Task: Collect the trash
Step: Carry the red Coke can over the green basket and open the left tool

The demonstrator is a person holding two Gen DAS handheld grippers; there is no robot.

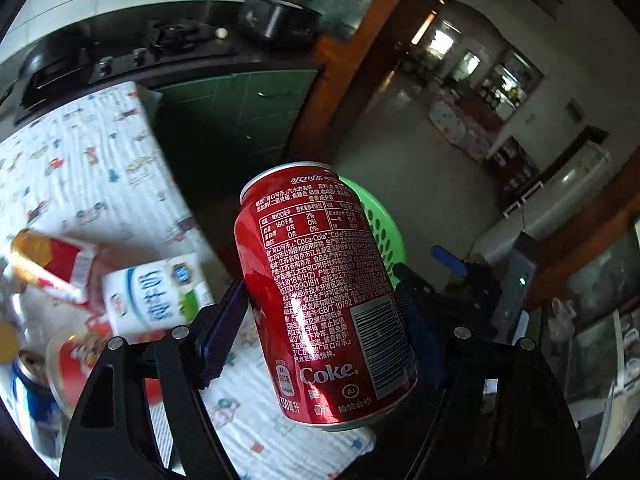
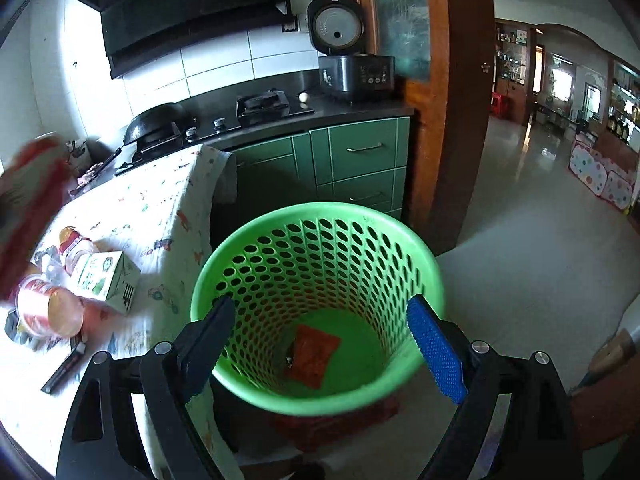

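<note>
Now left gripper [image 1: 324,320] clamps Coke can [image 1: 320,292] aloft; right gripper [image 2: 324,344] spread wide above green basket [image 2: 424,264].

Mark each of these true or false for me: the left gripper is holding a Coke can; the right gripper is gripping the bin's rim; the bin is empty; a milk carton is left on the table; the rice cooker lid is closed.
1. The left gripper holds a red Coke can. True.
2. The right gripper grips the rim of the green bin. False: its jaws are open above the bin, touching nothing.
3. The bin is empty. False: an orange-red wrapper lies on its bottom.
4. A milk carton lies on the patterned tablecloth. True.
5. The rice cooker has its lid closed. False: the lid stands open.
</note>
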